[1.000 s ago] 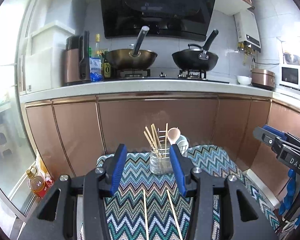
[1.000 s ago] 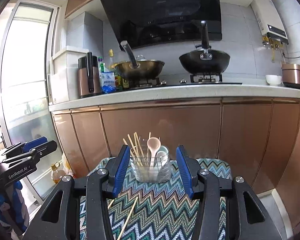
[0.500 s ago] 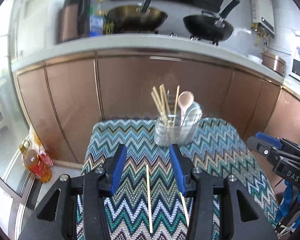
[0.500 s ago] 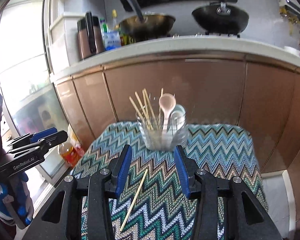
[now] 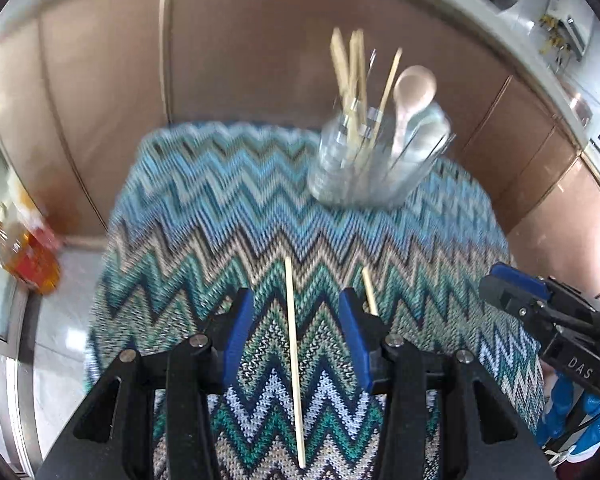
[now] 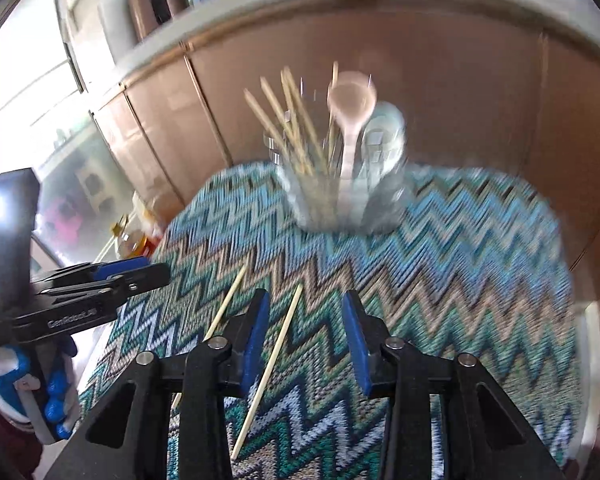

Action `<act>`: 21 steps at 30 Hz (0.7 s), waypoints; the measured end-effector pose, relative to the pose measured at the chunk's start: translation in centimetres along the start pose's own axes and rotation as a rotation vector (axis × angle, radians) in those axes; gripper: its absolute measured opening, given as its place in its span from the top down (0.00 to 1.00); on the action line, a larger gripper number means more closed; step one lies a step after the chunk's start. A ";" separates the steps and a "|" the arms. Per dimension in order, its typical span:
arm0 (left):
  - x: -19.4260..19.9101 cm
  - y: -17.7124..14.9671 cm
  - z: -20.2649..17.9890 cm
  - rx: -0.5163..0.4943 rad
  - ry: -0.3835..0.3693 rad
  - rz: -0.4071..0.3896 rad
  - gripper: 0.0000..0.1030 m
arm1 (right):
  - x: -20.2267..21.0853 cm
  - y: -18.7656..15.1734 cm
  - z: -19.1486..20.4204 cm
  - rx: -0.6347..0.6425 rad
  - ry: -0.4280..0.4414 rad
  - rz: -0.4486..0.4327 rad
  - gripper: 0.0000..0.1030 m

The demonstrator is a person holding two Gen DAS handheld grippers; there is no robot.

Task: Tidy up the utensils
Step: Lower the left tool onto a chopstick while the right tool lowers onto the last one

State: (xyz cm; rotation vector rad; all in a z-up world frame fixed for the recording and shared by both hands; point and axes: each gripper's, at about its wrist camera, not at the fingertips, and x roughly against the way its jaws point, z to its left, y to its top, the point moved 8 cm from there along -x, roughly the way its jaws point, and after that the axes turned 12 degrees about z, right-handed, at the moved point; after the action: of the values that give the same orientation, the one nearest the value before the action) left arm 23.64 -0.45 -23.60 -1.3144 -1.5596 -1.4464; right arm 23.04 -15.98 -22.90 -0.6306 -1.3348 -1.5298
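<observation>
Two loose wooden chopsticks lie on the zigzag cloth (image 5: 204, 208). In the left wrist view one chopstick (image 5: 294, 364) runs between the fingers of my open left gripper (image 5: 296, 340); the other chopstick (image 5: 369, 290) lies by the right finger. In the right wrist view one chopstick (image 6: 272, 360) lies between the fingers of my open right gripper (image 6: 306, 344); the other chopstick (image 6: 226, 304) lies left of it. A clear glass holder (image 5: 364, 168) at the cloth's far side holds several chopsticks and a pale spoon (image 5: 410, 96); it also shows in the right wrist view (image 6: 340, 192).
Copper cabinet fronts (image 5: 240, 48) stand right behind the cloth-covered table. An oil bottle (image 5: 22, 256) stands on the floor at the left. The other gripper shows at the right edge of the left wrist view (image 5: 548, 320) and at the left of the right wrist view (image 6: 72, 296).
Both grippers have tilted down and moved lower toward the cloth; the stove and pans have left view. The loose chopsticks now lie between the open fingers. Both views are motion-blurred.
</observation>
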 end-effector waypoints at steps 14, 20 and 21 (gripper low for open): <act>-6.7 1.1 0.2 -0.025 -0.037 0.250 0.79 | -8.6 1.3 1.2 0.010 0.080 0.273 0.79; -8.0 1.0 -0.4 -0.049 -0.047 0.292 0.85 | -10.2 1.7 1.9 0.030 0.063 0.318 0.81; -8.3 1.0 -0.5 -0.051 -0.050 0.299 0.87 | -10.5 1.8 1.9 0.030 0.062 0.324 0.81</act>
State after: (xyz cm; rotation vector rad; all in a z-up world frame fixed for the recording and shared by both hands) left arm 27.00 -3.06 -30.81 -1.5498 -1.2974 -1.2810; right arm 28.32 -10.60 -30.61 -0.7351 -1.1432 -1.2549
